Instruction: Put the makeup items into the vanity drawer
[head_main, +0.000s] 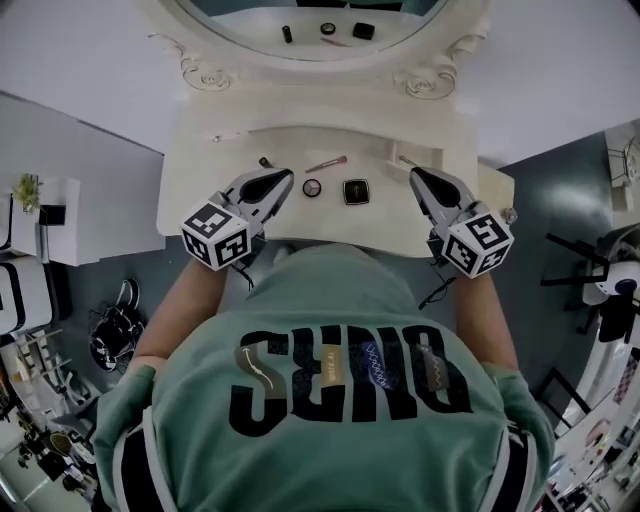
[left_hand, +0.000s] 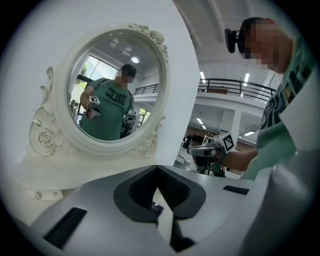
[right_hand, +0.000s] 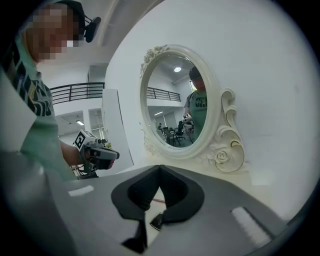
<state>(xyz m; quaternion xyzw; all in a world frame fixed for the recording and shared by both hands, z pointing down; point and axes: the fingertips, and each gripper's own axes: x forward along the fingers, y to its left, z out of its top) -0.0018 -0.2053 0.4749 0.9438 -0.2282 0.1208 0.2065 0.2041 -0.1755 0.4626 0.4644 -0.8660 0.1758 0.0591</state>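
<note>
On the white vanity top (head_main: 210, 190) lie a pink pencil (head_main: 327, 163), a round compact (head_main: 312, 187) and a square black compact (head_main: 356, 191). A small dark item (head_main: 265, 162) and a thin stick (head_main: 230, 135) lie further left. My left gripper (head_main: 287, 177) is shut and empty, just left of the round compact. My right gripper (head_main: 416, 174) is also shut and empty, to the right of the square compact. In the right gripper view the square compact (right_hand: 157, 221) shows below the closed jaws. No drawer shows in any view.
An oval mirror (head_main: 310, 20) in an ornate white frame stands at the back of the vanity. A white cabinet (head_main: 60, 220) sits left of the table, and dark stands and a chair (head_main: 600, 280) to the right. The person's torso covers the front edge.
</note>
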